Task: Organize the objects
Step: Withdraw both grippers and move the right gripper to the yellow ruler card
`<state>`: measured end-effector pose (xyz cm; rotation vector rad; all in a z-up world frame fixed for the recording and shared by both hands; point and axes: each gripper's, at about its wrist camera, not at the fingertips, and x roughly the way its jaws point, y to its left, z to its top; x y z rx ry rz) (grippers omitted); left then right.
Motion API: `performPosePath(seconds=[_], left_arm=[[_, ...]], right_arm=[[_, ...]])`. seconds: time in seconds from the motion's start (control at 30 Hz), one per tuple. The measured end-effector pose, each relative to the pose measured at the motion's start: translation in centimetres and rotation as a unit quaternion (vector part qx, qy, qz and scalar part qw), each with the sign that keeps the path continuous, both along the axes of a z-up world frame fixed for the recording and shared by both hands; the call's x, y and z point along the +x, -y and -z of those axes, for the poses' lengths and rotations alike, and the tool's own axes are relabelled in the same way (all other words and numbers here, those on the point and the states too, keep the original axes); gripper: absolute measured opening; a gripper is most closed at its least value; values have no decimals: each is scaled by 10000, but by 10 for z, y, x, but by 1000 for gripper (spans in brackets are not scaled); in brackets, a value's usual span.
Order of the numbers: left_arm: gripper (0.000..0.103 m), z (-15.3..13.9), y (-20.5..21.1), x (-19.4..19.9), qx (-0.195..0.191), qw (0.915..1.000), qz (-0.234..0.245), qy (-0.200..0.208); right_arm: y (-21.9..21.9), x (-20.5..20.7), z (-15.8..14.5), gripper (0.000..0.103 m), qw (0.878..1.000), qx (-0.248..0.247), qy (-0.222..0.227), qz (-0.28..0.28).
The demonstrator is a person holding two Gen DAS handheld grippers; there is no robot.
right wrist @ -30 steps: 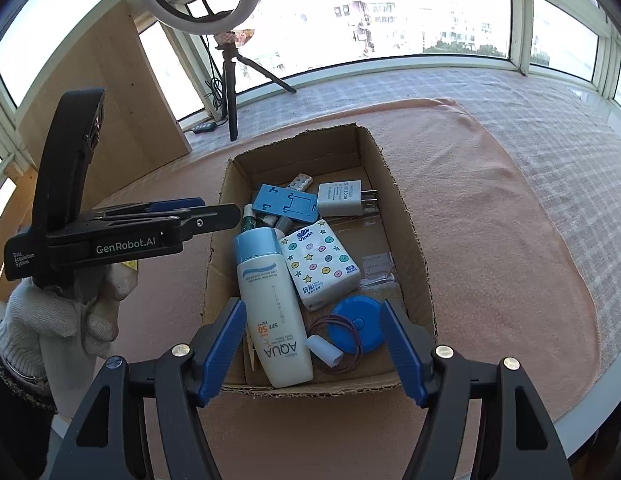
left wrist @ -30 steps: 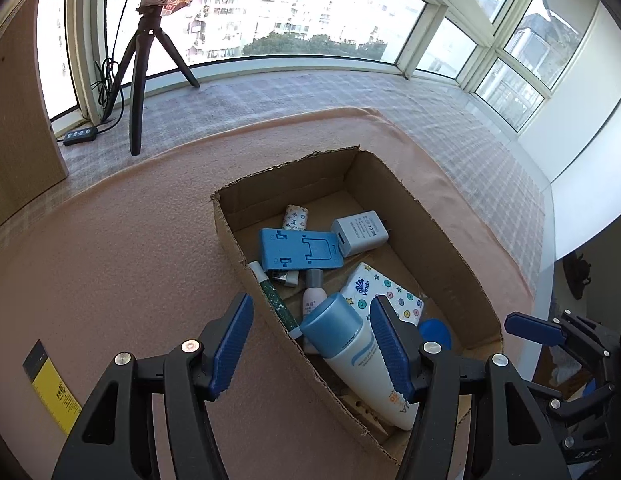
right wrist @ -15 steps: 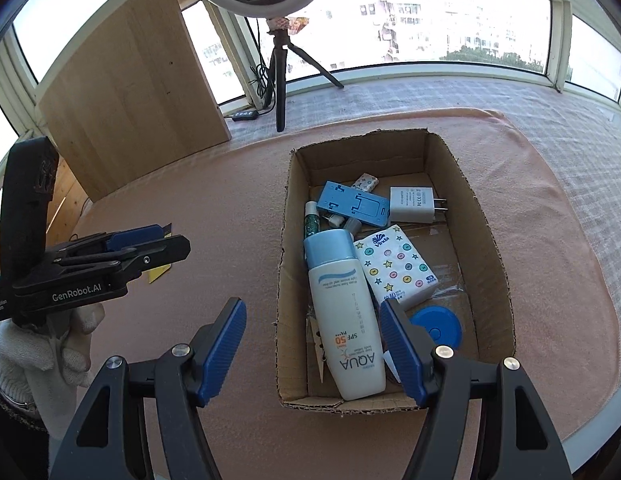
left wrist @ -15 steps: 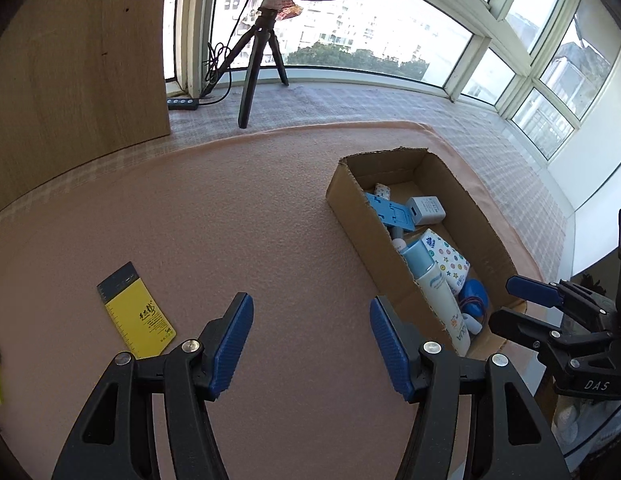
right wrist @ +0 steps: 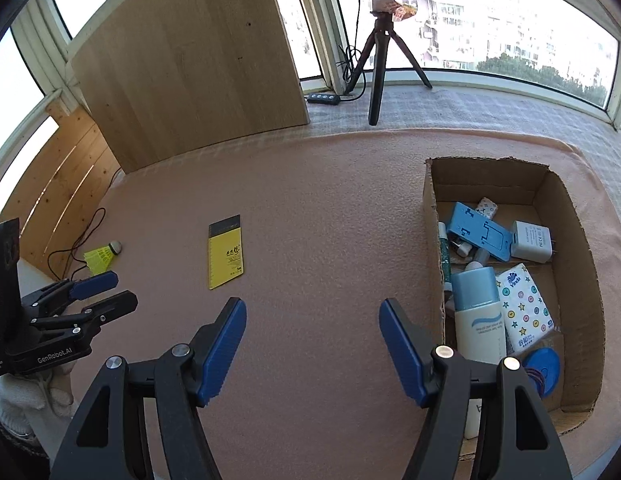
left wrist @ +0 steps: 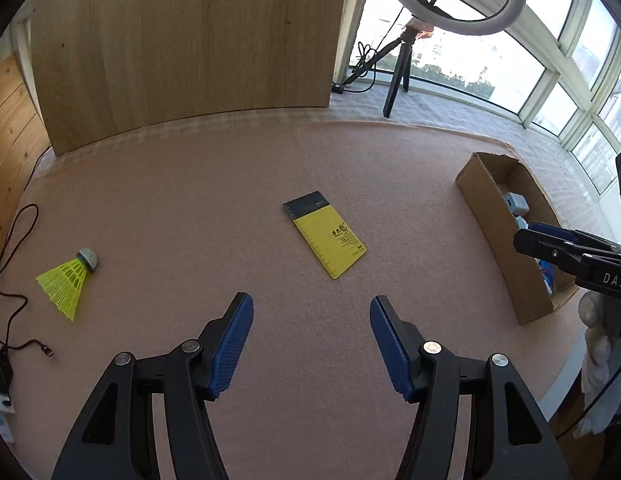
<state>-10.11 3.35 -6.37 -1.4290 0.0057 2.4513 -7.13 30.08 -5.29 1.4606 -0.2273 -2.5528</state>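
Bare pink cloth lay open around the yellow notebook and the shuttlecock. A wooden board walled the far side, and a cardboard box blocked the right.

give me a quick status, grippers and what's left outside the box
Left gripper open, empty. Right gripper open, empty. Yellow notepad and shuttlecock outside cardboard box. Nothing in the way.

sunscreen bottle base behind right fingers, notepad lettering unreadable

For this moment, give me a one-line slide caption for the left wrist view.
Open left tongs hover over pink cloth, facing a yellow notepad; shuttlecock left, cardboard box right.
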Motion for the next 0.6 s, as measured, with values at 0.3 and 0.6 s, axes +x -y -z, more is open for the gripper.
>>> performPosePath(seconds=[0.3,0.6], left_arm=[[64,4,79,21,-15,9987,-516,38],[64,14,130,36,64,9959,-885,157]], right_arm=[[61,-39,31,65,9984,-140,385,-384],[102,-85,70,65,9935,-177,951,-596]])
